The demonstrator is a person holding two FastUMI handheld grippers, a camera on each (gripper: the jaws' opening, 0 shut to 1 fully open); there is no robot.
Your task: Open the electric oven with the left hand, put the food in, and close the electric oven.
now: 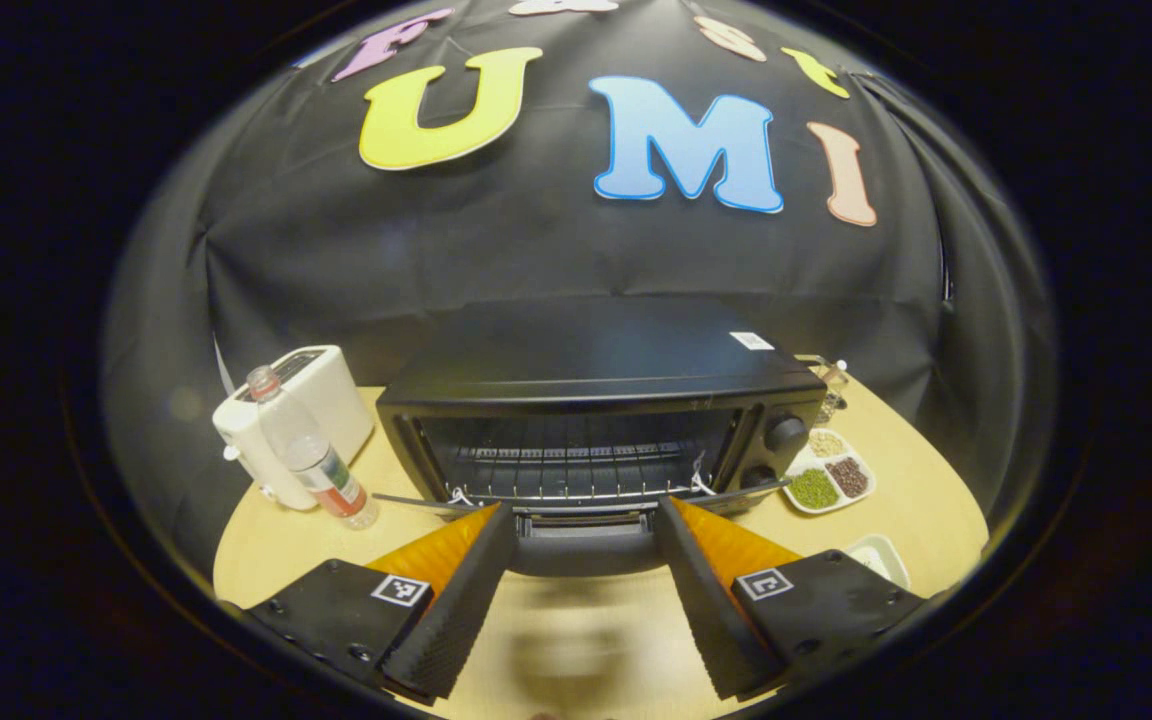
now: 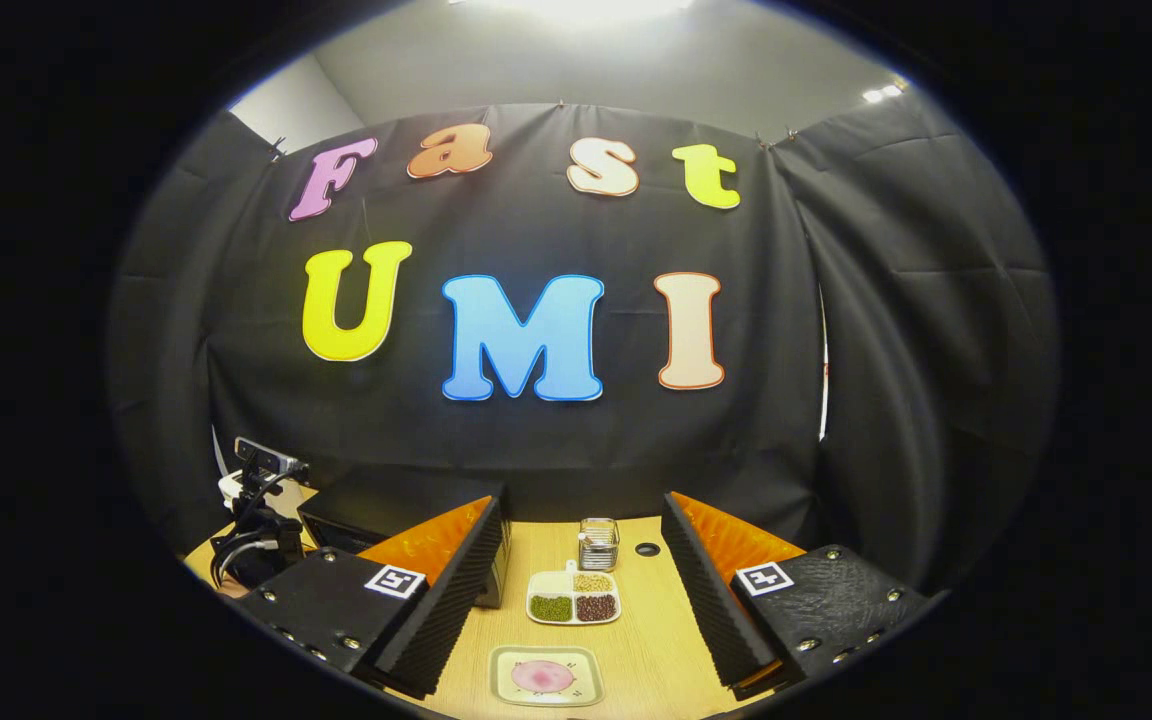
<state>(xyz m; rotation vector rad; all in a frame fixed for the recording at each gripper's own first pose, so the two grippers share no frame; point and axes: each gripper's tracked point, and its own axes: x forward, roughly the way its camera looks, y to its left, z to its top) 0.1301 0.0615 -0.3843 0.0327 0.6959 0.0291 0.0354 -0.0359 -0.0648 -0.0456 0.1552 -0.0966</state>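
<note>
Two ribbed fingers (image 1: pixel 466 600) flank boxy oven (image 1: pixel 596 400) door's edge (image 1: pixel 586 522)

black oven (image 1: pixel 596 400) on a tan table (image 1: pixel 916 510); white toaster (image 1: pixel 311 410); white dish (image 2: pixel 573 597) of green, brown and beige beans; pink food (image 2: pixel 543 677).

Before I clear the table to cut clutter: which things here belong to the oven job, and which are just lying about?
Belong to the job:
electric oven, door already down
small tray of food
left gripper, open at the oven's front
right gripper, open above the food

Lying about:
toaster
water bottle
divided dish of beans
small glass jar
</note>
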